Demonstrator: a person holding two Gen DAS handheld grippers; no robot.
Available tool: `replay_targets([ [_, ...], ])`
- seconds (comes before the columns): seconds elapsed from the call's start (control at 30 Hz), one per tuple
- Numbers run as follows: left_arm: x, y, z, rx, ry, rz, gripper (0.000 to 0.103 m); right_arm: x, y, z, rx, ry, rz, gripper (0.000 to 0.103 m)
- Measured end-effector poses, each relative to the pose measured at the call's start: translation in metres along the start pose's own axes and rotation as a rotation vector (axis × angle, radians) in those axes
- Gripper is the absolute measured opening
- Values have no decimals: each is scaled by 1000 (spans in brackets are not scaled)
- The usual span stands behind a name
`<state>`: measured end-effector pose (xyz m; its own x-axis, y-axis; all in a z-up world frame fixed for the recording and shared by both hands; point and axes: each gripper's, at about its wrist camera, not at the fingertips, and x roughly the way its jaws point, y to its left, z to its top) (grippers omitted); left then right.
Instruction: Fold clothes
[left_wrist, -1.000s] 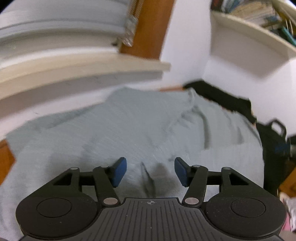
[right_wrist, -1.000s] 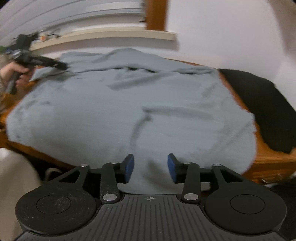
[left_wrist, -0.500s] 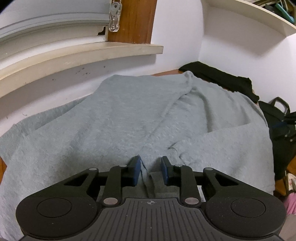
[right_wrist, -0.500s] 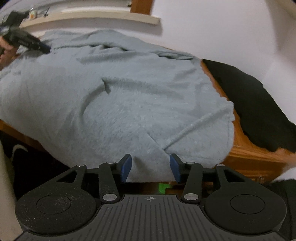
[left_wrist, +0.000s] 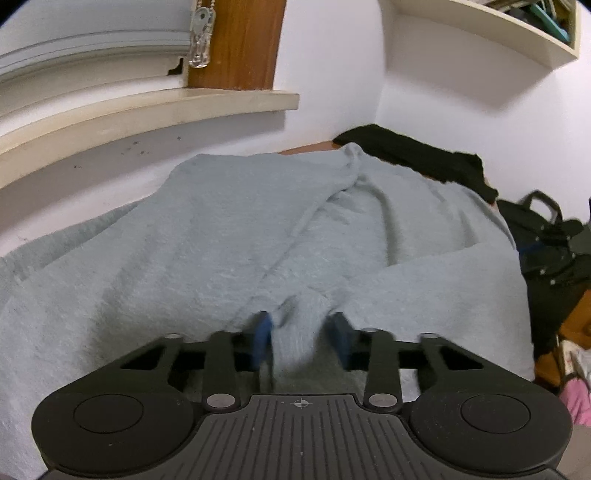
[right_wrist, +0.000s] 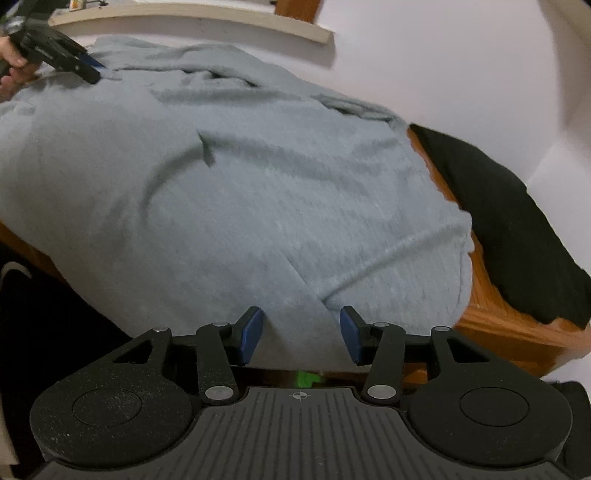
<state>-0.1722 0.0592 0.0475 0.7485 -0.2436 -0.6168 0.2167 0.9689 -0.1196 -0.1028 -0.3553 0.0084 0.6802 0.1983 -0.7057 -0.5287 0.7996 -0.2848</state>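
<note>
A light grey fleece garment (left_wrist: 229, 236) lies spread over a wooden table, a seam running down its middle. My left gripper (left_wrist: 301, 334) rests low on it, jaws partly apart, with a ribbed cuff (left_wrist: 301, 325) bunched loosely between the blue pads. In the right wrist view the garment (right_wrist: 240, 192) hangs over the near table edge. My right gripper (right_wrist: 299, 336) stands open at that edge, a hem corner lying between its fingers without being pinched. The left gripper (right_wrist: 92, 72) also appears far left, on the garment's far corner, held by a hand (right_wrist: 11, 62).
A black garment (right_wrist: 509, 221) lies on the wooden table (right_wrist: 517, 325) to the right of the grey one. A window sill (left_wrist: 147, 114) and wall run along the back. A black bag (left_wrist: 546, 243) sits off the table's right end.
My left gripper closed on a fold of the grey fabric half a second ago and has since widened around the cuff. The right gripper stayed open and shifted slightly along the near hem.
</note>
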Motion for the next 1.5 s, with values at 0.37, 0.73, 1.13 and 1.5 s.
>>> replay_targets([
  [0.37, -69, 7, -8, -106, -236, 20, 15, -6, -5, -4, -20, -36, 0, 48],
  [0.73, -59, 13, -23, -106, -168, 12, 15, 1, -13, -5, -70, -5, 49, 43],
  [1.13, -92, -45, 9, 10, -312, -107, 15, -46, -36, 1, -53, -73, 30, 2],
  [1.5, -142, -36, 40, -39, -511, -20, 15, -71, -48, 47, -75, -200, -11, 2],
])
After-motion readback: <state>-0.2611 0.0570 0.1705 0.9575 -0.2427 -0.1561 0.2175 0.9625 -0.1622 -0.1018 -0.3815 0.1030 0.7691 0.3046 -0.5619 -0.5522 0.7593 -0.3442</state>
